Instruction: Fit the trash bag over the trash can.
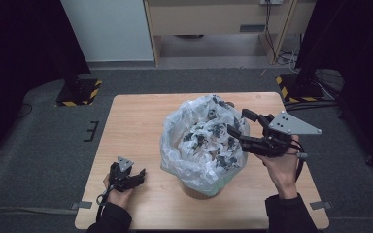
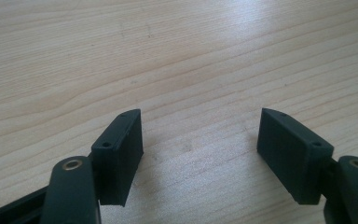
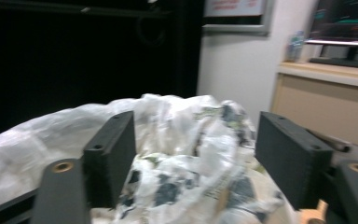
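Note:
A white plastic bag (image 1: 201, 138) with dark print lines a small round bin (image 1: 201, 190) in the middle of the wooden table (image 1: 131, 121). Its crumpled top bulges well above the bin. My right gripper (image 1: 237, 125) is open at the bag's right rim, its jaws pointing left over the plastic. Seen from the right gripper view, the bag (image 3: 182, 154) lies between and just beyond the spread jaws of that gripper (image 3: 196, 154), with nothing pinched. My left gripper (image 1: 140, 175) rests low on the table at the front left, open. The left gripper (image 2: 200, 154) holds nothing over bare wood.
The table's front edge runs just behind both forearms. Grey carpet surrounds the table, with two black stand bases (image 1: 79, 91) marked in yellow and black at the far corners. A wooden desk (image 1: 213, 19) and cables sit at the back.

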Tool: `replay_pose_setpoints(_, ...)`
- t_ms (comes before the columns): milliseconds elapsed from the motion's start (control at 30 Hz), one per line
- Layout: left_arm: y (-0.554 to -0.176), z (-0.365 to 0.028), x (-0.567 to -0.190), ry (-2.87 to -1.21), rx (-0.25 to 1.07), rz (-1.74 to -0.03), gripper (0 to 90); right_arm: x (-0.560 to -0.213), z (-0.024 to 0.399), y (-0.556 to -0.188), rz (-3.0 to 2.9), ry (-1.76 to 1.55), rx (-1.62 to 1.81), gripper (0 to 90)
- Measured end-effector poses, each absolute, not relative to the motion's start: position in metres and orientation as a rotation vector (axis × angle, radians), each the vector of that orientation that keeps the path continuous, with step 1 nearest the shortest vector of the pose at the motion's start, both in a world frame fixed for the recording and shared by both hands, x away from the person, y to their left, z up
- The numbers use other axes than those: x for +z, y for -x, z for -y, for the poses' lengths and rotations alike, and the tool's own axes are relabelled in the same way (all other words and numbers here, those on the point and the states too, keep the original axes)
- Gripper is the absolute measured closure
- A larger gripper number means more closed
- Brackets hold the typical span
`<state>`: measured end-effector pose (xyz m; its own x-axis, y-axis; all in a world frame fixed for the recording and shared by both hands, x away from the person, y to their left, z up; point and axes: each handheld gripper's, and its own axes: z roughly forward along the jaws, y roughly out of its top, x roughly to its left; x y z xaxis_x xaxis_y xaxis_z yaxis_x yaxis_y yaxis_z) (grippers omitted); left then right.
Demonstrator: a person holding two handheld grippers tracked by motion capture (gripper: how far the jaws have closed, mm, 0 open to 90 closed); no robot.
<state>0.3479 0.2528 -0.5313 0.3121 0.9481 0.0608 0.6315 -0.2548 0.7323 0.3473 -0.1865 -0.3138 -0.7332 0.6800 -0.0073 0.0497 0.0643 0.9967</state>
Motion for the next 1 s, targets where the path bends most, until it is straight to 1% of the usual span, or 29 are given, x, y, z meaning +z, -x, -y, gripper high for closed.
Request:
replay_pose_setpoints(67, -0.348, -0.253, -0.531, -1.981, 0.680, -1.394, 30.5, -0.319, 0.193, -0.347, -1.780, -0.797, 1.714, 21.3)
replay_pose_setpoints(200, -0.348, -0.253, -0.531, -1.980, 0.679, -1.395, 30.4, -0.325, 0.204, -0.347, -1.706, -0.877, 1.745, 17.2)
replay_pose_setpoints(267, -0.348, -0.253, -0.531, -1.980, 0.679, -1.395, 30.4, -0.327, 0.206, -0.347, -1.695, -0.890, 1.745, 16.9)
replay_pose_setpoints(333, -0.348, -0.253, -0.531, -1.980, 0.680, -1.395, 30.3, -0.332, 0.213, -0.348, -1.657, -0.936, 1.733, 12.8)
replay_pose_setpoints(433, -0.348, -0.253, -0.531, -1.979, 0.679, -1.396, 30.2, -0.338, 0.220, -0.349, -1.602, -0.991, 1.717, 10.4)
replay_pose_setpoints(700, -0.348, -0.253, -0.531, -1.979, 0.682, -1.396, 30.0, -0.356, 0.235, -0.352, -1.537, -1.081, 1.676, 8.2)
replay_pose_setpoints(733, -0.348, -0.253, -0.531, -1.980, 0.682, -1.395, 30.0, -0.363, 0.240, -0.354, -1.513, -1.115, 1.660, 7.9)
replay_pose_setpoints(933, -0.348, -0.253, -0.531, -1.980, 0.683, -1.395, 29.9, -0.379, 0.248, -0.357, -1.519, -1.180, 1.616, 7.9)
replay_pose_setpoints(1000, -0.348, -0.253, -0.531, -1.980, 0.682, -1.396, 29.9, -0.392, 0.251, -0.360, -1.541, -1.223, 1.564, 7.9)
